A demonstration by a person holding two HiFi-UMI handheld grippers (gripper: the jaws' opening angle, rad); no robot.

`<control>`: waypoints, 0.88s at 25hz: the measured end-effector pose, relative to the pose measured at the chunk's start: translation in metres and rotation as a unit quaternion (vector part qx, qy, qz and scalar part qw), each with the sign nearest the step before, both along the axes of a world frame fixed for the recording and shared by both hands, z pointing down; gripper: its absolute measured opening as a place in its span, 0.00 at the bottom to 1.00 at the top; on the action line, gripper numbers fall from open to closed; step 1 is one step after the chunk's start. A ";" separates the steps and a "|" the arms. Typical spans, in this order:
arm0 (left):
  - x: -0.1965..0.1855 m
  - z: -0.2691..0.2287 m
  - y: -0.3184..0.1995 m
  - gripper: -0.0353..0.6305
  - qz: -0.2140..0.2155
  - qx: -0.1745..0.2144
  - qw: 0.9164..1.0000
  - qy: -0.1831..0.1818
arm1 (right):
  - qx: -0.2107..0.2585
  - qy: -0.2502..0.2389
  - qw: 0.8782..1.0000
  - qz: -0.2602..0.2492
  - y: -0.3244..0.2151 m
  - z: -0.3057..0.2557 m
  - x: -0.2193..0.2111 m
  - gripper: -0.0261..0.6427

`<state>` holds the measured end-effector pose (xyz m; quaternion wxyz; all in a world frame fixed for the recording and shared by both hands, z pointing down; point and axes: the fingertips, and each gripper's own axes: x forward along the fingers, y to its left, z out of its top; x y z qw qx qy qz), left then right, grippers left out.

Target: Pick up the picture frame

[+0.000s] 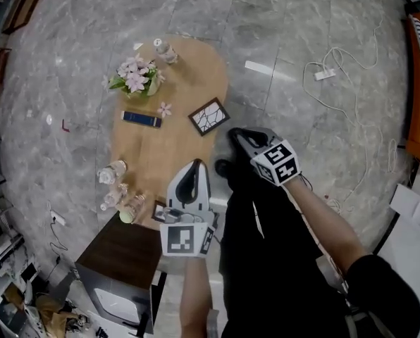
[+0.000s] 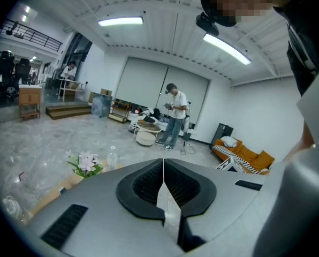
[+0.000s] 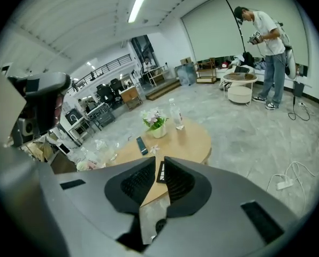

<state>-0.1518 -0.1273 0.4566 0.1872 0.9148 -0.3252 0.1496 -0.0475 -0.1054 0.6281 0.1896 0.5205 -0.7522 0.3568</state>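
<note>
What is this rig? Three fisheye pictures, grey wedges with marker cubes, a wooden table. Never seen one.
No robot: a person holds a grey two-jaw gripper in each hand. The top-down picture comes from a head camera; the other two ride on the left gripper and right gripper, looking along their jaws. Both are shut, holding nothing. On the oval light wooden table are a black square picture frame, pink flowers in a pot, a dark blue flat bar and clear plastic bottles.

**Both grippers closed and empty**

The left gripper (image 1: 194, 166) points forward from a bare forearm (image 1: 194, 298), its fingers pressed together. The right gripper (image 1: 235, 135) is held just beside it and tilts downward. Its fingers are closed on nothing, and its forearm (image 1: 326, 220) is bare below a dark sleeve (image 1: 375, 291).
</note>
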 end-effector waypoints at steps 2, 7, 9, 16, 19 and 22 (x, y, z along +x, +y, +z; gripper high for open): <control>0.003 0.014 -0.006 0.08 -0.001 -0.010 1.000 -0.006 | -0.019 -0.006 1.000 0.000 -0.011 0.027 0.004 0.06; 0.008 0.053 -0.028 0.08 -0.012 -0.039 0.999 -0.023 | -0.064 -0.022 0.998 0.003 -0.036 0.098 0.013 0.17; 0.015 0.072 -0.038 0.08 -0.015 -0.052 0.998 -0.029 | -0.078 -0.033 0.996 0.012 -0.045 0.122 0.021 0.19; 0.039 0.120 -0.064 0.08 -0.018 -0.073 0.996 -0.045 | -0.142 -0.057 0.988 -0.026 -0.058 0.210 0.019 0.33; 0.047 0.141 -0.067 0.08 -0.017 -0.085 0.995 -0.054 | -0.162 -0.074 0.984 -0.032 -0.062 0.244 0.018 0.35; 0.050 0.160 -0.067 0.08 -0.015 -0.098 0.993 -0.065 | -0.176 -0.101 0.979 -0.028 -0.065 0.272 0.015 0.36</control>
